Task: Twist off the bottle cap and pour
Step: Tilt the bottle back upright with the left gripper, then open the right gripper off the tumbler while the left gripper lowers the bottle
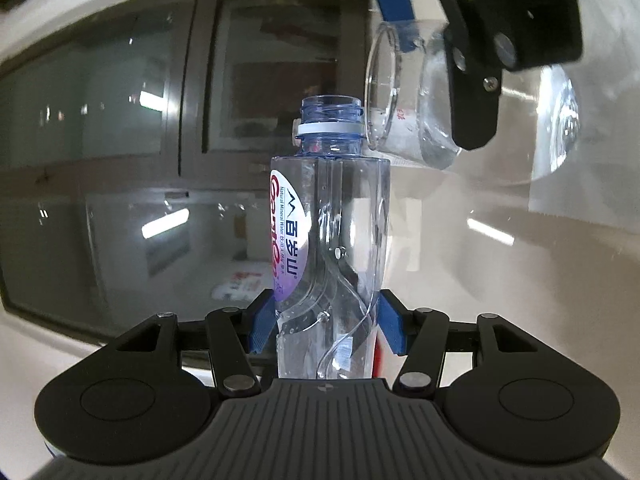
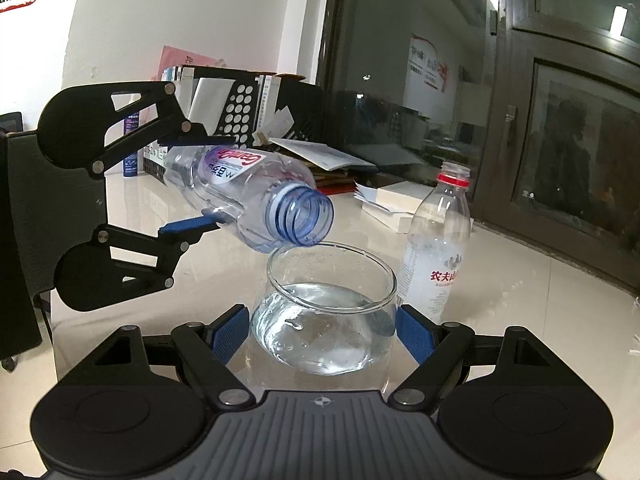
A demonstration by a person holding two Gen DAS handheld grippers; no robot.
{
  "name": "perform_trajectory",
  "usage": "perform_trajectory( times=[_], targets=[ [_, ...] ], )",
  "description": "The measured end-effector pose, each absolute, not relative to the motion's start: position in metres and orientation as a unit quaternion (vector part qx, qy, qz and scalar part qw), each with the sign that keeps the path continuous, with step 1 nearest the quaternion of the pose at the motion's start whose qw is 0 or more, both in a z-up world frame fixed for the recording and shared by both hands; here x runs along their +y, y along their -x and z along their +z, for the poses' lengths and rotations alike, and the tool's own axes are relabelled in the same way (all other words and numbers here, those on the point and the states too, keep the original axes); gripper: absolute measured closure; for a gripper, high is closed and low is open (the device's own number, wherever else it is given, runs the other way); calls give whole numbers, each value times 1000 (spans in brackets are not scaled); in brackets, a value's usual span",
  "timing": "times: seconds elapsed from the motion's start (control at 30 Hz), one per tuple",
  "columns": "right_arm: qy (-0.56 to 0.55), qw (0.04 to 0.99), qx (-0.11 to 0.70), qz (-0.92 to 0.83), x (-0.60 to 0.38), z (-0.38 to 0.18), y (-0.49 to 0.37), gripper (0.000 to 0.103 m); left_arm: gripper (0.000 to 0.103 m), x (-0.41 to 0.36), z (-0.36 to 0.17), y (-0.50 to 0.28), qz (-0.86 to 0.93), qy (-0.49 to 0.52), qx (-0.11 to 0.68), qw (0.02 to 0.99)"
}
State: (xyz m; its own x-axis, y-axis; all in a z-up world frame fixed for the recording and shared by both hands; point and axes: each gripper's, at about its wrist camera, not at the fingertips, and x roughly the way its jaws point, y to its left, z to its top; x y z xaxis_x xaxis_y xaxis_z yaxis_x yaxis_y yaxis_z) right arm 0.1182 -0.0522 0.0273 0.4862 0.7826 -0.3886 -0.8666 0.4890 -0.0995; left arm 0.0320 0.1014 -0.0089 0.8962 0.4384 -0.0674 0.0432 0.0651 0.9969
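The left gripper (image 2: 194,176) pinches a clear water bottle (image 2: 248,196) near its base between its blue pads and holds it tipped on its side, the uncapped mouth just over the rim of a glass (image 2: 324,304). The right gripper (image 2: 324,332) clamps that glass on both sides with its fingers (image 2: 416,338) set wide, and the glass is partly filled with water. On the pale table (image 2: 520,280), toward its right edge beside the glass, stands a second bottle (image 2: 438,248) with a red neck ring and no cap.
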Motion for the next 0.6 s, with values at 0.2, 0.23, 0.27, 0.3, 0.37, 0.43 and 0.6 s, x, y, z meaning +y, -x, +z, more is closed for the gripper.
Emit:
perform_trajectory(
  times=[0.2,0.23,0.27,0.3,0.37,0.43,0.6],
  targets=[
    [141,852,150,482,-52,29,-117,20,45,105,1,-30,151,-606,176,761],
    [140,852,150,482,-52,29,-117,20,45,106,3,-29,151,-589,179,773],
    [138,852,152,481,-52,29,-117,20,45,107,4,-28,153,-578,180,781],
    [135,853,153,481,-52,29,-118,20,45,108,6,-27,154,-567,181,789],
    [128,853,156,482,-53,30,-119,20,45,110,9,-26,157,-538,184,807],
    [120,852,158,484,-55,32,-119,20,45,114,14,-23,160,-502,187,829],
    [100,850,164,490,-62,36,-121,20,45,121,24,-19,167,-441,192,861]
  ],
)
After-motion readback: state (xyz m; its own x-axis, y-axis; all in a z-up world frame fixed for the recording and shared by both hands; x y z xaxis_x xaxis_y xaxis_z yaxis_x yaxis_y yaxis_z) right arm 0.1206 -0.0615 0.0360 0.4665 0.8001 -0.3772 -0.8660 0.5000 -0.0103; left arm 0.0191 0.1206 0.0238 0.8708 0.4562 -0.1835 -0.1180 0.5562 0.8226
